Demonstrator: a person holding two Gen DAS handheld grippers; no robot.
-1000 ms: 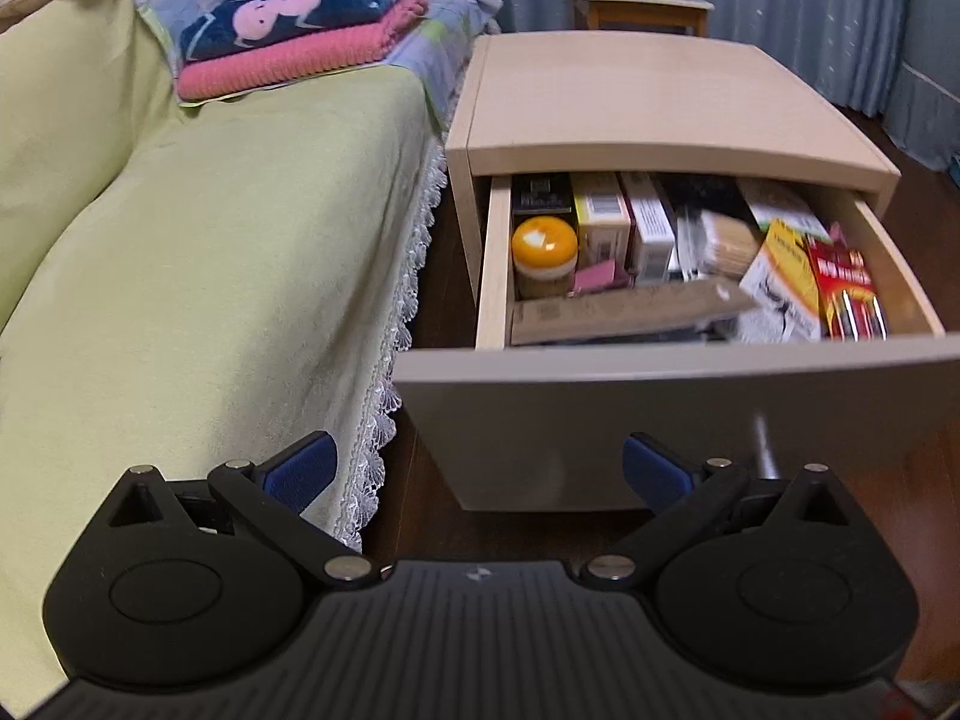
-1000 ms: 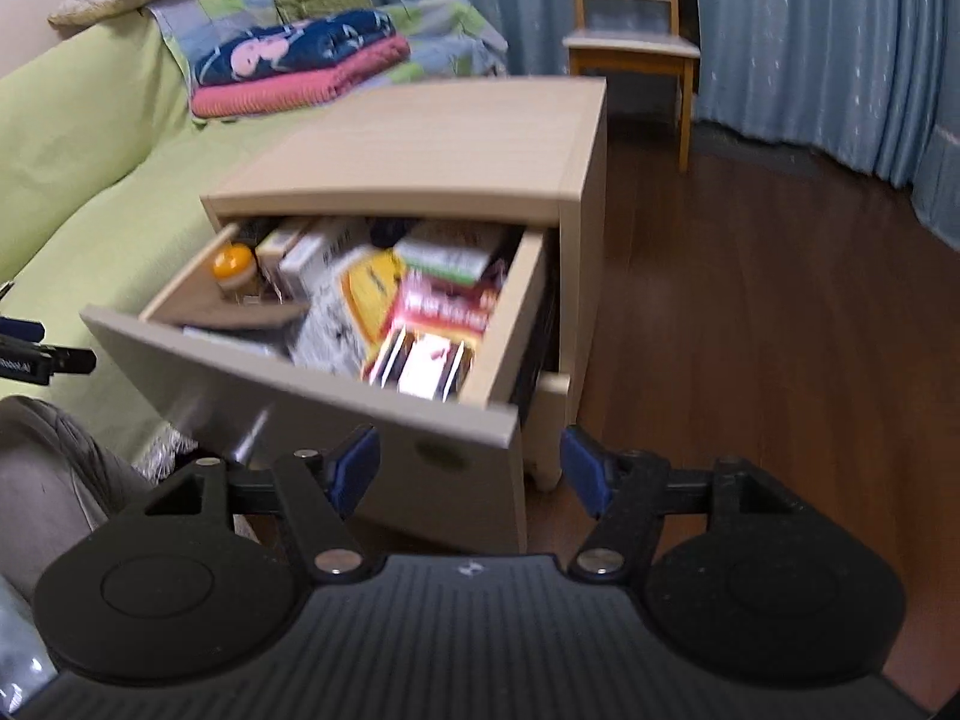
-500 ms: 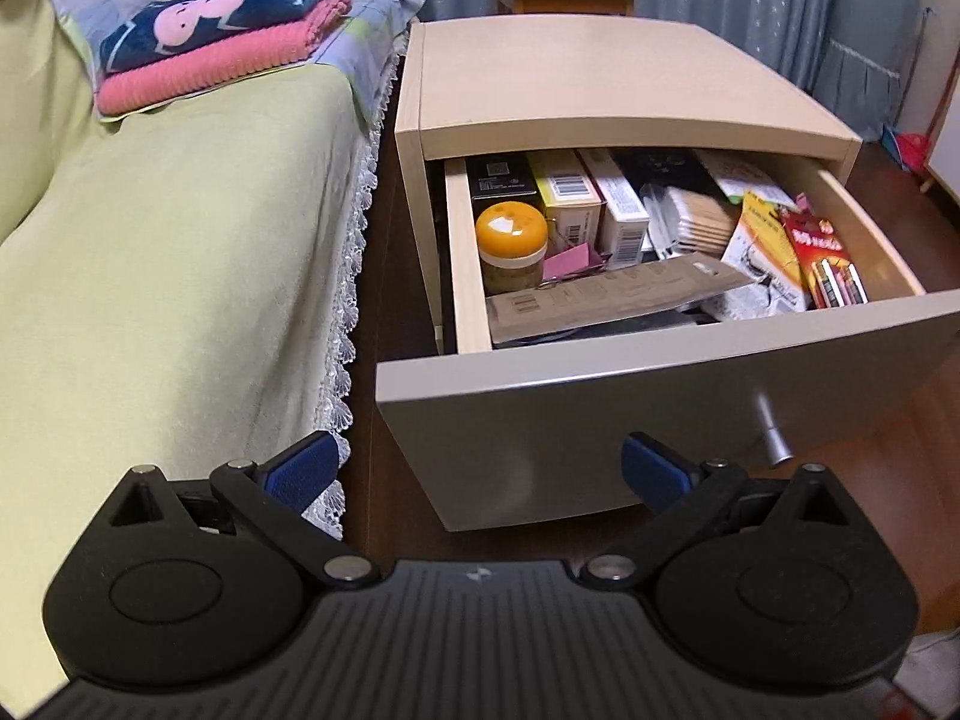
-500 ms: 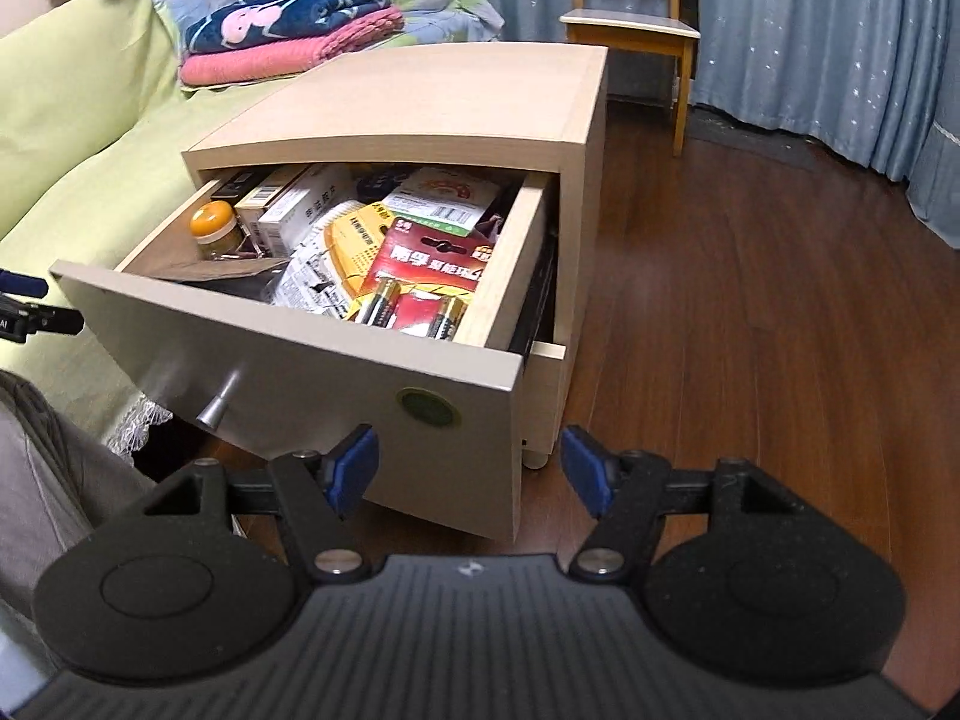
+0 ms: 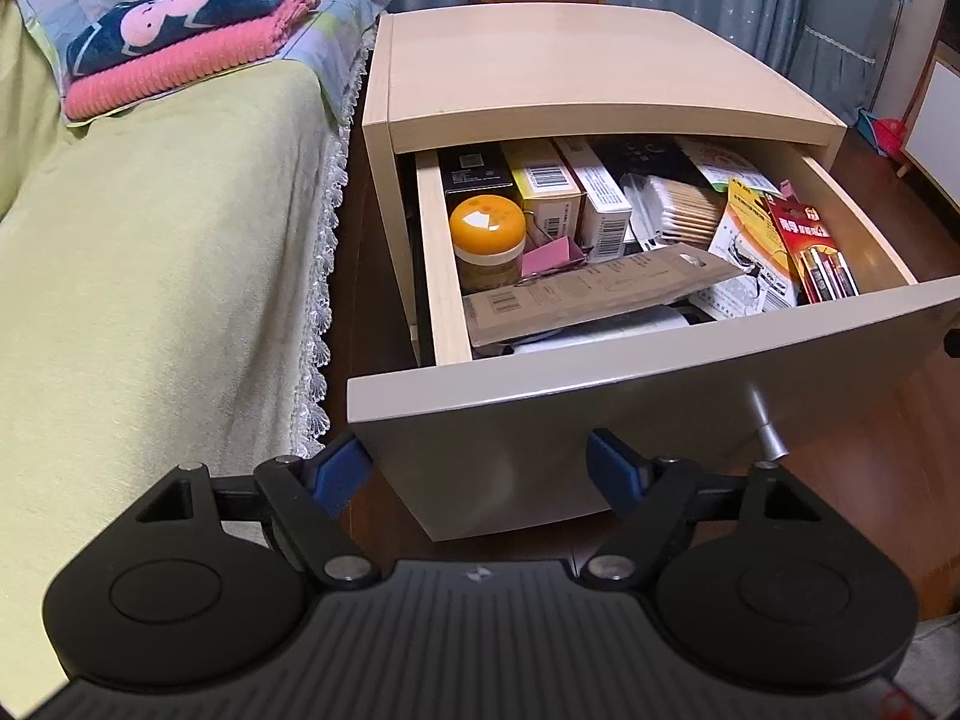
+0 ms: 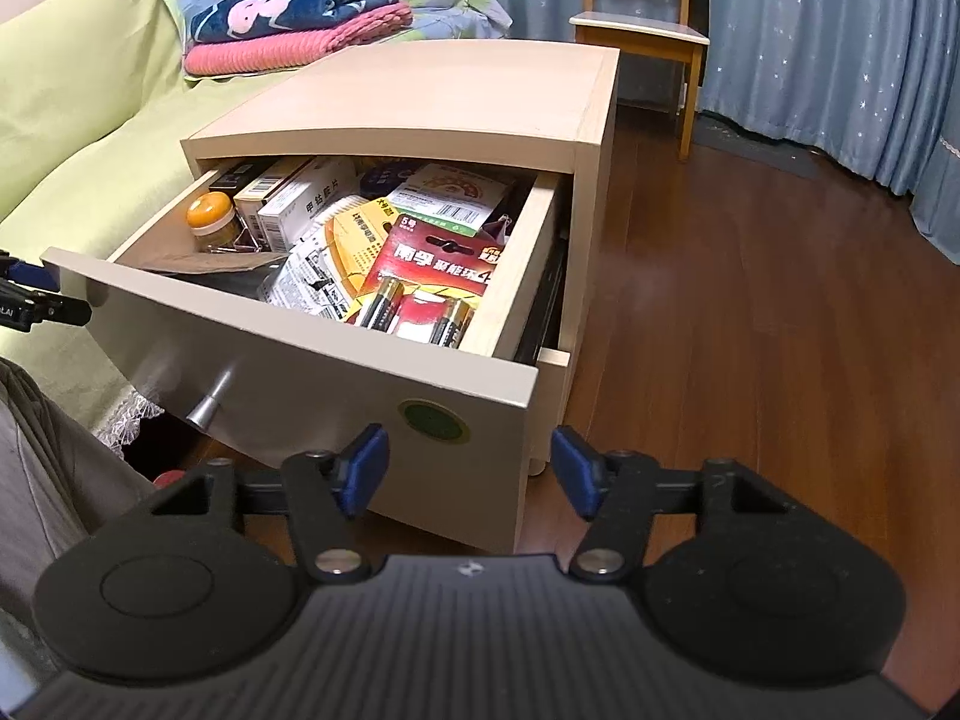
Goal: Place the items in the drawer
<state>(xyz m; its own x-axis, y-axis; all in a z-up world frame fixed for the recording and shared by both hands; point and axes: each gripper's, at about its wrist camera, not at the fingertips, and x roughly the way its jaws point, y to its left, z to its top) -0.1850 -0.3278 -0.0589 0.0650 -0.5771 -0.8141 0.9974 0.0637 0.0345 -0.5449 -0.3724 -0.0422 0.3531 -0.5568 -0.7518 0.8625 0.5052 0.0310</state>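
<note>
Pale wooden drawer [image 5: 654, 372] pulled well out of the light wooden bedside cabinet [image 5: 576, 78], long axis running across the cabinet front, flat front panel and metal knob [image 5: 765, 426] facing both cameras. Crowded with goods: orange-lidded round jar [image 5: 487, 228] upright in the near-left corner, upright cardboard boxes [image 5: 567, 192] behind and beside it, brown flat cardboard pack [image 5: 600, 294] lying tilted across the front with its long axis along the panel, red blister pack of batteries [image 6: 429, 276] leaning against the right wall, batteries toward the front.

Left tool [image 5: 480, 471] held low before the drawer front, aimed at the panel's left half; blue-padded fingers [image 5: 336, 471] spread wide, empty; left pad close to the panel's lower left corner, contact not determinable. Right tool [image 6: 471, 465] likewise low, aimed at the panel's right end near the round green sticker [image 6: 435, 420]; fingers [image 6: 363, 462] wide apart, nothing gripped, nothing touched.

Cabinet standing on dark wooden floor [image 6: 750, 330], just beside a bed with yellow-green cover [image 5: 150, 240]; folded pink and navy blankets [image 5: 192, 36] stacked on the bed. Wooden chair [image 6: 642, 30] and blue curtains [image 6: 840, 48] behind.
</note>
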